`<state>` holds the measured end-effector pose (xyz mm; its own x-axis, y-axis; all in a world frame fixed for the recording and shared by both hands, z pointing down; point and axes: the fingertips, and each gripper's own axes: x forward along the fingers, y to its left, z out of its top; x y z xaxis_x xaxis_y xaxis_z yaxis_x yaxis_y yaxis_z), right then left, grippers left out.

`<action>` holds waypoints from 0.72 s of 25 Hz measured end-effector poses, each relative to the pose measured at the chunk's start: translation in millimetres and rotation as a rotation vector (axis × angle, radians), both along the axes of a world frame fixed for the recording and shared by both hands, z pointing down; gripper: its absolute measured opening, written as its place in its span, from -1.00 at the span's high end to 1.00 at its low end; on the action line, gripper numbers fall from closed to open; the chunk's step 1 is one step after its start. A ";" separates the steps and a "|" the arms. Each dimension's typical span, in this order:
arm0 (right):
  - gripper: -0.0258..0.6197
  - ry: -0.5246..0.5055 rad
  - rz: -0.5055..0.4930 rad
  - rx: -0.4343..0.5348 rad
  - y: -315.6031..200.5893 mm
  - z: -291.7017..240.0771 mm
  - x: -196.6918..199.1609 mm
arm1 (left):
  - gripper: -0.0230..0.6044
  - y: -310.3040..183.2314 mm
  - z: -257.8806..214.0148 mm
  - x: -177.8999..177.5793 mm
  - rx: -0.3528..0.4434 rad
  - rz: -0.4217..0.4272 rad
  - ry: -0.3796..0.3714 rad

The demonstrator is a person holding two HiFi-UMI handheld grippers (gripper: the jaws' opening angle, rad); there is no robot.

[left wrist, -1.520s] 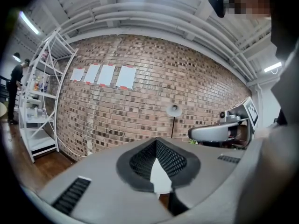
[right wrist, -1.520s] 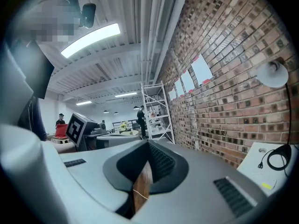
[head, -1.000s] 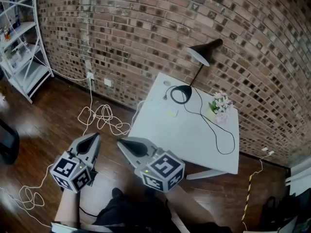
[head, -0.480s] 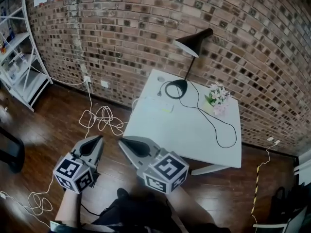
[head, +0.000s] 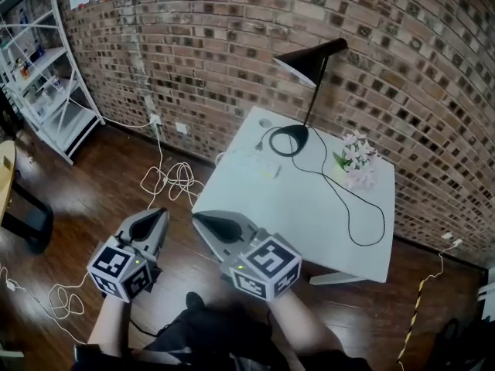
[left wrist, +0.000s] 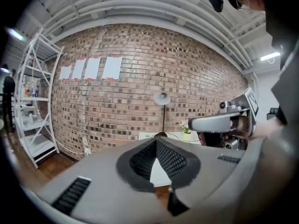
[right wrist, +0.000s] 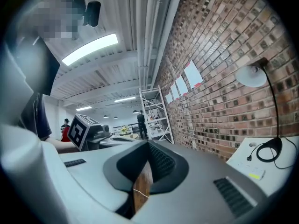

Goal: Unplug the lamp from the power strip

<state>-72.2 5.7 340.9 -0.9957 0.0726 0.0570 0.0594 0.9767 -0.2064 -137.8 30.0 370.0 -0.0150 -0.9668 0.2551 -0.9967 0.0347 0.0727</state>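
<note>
The black lamp [head: 309, 60] stands at the far edge of the white table [head: 309, 207], its round base [head: 288, 140] near the brick wall. Its black cord [head: 352, 215] loops across the tabletop. A white power strip [head: 259, 165] lies left of the base; I cannot tell whether a plug sits in it. My left gripper [head: 155, 221] and right gripper [head: 203, 221] hover over the wooden floor short of the table, both shut and empty. The left gripper view shows its jaws closed [left wrist: 156, 143], with the lamp [left wrist: 162, 98] far ahead. The right gripper view shows the lamp base [right wrist: 270, 150].
A white shelf unit [head: 58, 91] stands at the left wall. White cables [head: 174, 180] coil on the floor below a wall socket [head: 155, 120]. More cable [head: 54, 300] lies at the lower left. A pot of pale flowers [head: 357, 159] stands on the table's right side.
The head view has shifted a little, so the table and shelf sit slightly differently in the picture. Both grippers stay shut and low in front of me.
</note>
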 end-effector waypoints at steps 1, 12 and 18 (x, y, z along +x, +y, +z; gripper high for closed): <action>0.92 0.005 -0.024 -0.002 0.1 1.4 0.1 | 0.95 0.8 -1.5 1.0 -0.004 -0.017 -0.008; 0.92 0.008 -0.251 -0.026 34.3 9.5 -2.6 | 0.95 49.7 3.7 -3.9 -0.050 -0.249 -0.043; 0.92 0.006 -0.347 -0.051 60.3 13.8 -12.4 | 0.94 87.4 4.5 -5.2 -0.075 -0.340 -0.055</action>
